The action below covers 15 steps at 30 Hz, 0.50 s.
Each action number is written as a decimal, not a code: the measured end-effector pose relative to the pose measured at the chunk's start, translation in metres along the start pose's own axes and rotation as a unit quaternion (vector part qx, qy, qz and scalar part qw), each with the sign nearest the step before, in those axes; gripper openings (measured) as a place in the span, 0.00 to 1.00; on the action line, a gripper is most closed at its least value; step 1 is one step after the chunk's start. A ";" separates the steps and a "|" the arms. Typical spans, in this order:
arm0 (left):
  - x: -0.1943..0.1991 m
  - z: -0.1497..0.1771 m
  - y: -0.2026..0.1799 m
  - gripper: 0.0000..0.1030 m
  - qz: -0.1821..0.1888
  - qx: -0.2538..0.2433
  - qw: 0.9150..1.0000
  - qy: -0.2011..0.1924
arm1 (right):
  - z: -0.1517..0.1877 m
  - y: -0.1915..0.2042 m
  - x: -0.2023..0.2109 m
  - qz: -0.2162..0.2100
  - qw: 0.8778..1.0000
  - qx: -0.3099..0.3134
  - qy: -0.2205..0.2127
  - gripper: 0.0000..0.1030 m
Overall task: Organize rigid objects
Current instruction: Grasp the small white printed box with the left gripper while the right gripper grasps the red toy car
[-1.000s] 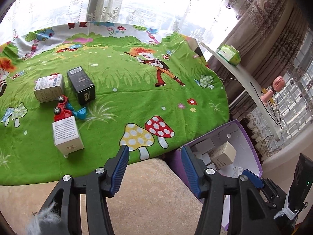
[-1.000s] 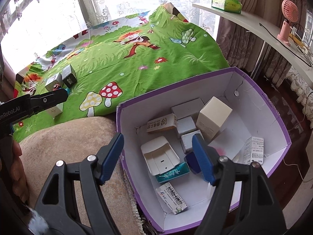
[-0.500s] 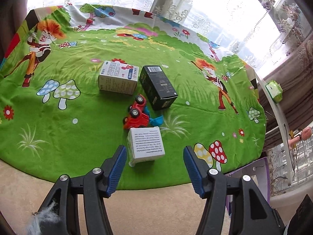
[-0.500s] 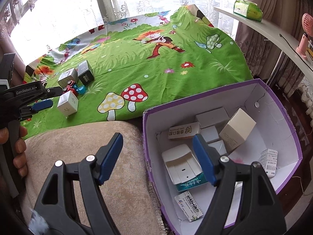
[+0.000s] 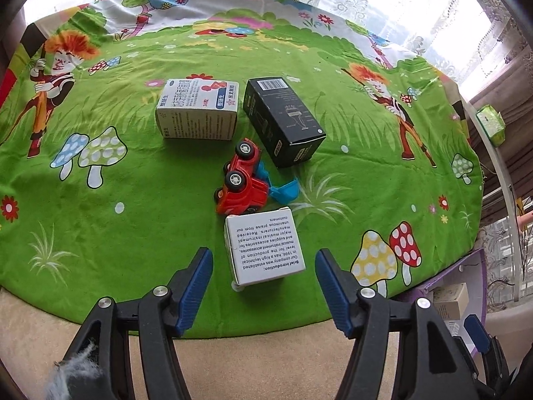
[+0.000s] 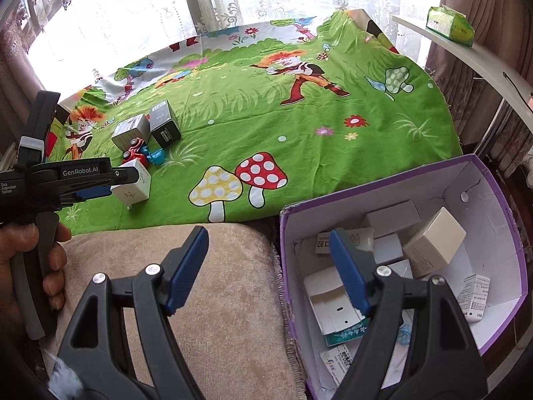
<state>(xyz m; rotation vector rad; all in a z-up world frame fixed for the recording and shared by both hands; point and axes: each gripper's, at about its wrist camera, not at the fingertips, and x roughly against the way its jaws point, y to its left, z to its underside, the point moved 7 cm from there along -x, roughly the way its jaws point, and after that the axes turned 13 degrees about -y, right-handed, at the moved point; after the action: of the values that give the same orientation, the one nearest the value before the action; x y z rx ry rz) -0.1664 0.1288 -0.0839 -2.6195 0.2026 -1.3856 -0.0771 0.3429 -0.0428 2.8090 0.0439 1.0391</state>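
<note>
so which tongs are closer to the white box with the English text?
Left. The left tongs sit open around the white box, pads clear. The right tongs hang over the beige cushion beside the purple bin.

We see a printed green cloth [image 5: 166, 200] under matt cardboard boxes, a glossy plastic toy truck [image 5: 245, 180] and plush beige upholstery [image 6: 216, 300].

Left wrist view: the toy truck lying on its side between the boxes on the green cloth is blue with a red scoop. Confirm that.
Wrong on the colours: the left wrist view shows the toy truck is red with a blue scoop. It does lie on its side between the boxes on the green cloth.
</note>
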 end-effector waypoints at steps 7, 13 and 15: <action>-0.002 0.005 0.001 0.46 0.031 0.004 0.999 0.014 | -0.011 0.018 -0.013 -0.016 1.000 -0.003 0.005 0.75; 0.017 0.009 0.016 0.46 0.059 0.005 0.998 0.006 | -0.015 0.045 -0.027 -0.034 0.999 0.017 0.020 0.75; 0.024 0.009 0.026 0.46 0.062 0.008 0.998 -0.003 | -0.016 0.053 -0.033 -0.038 0.999 0.019 0.026 0.75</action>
<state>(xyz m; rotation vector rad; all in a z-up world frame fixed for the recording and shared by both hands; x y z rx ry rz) -0.1465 0.0996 -0.0746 -2.5502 0.3452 -1.3337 -0.1143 0.2901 -0.0445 2.7882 0.1776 1.1056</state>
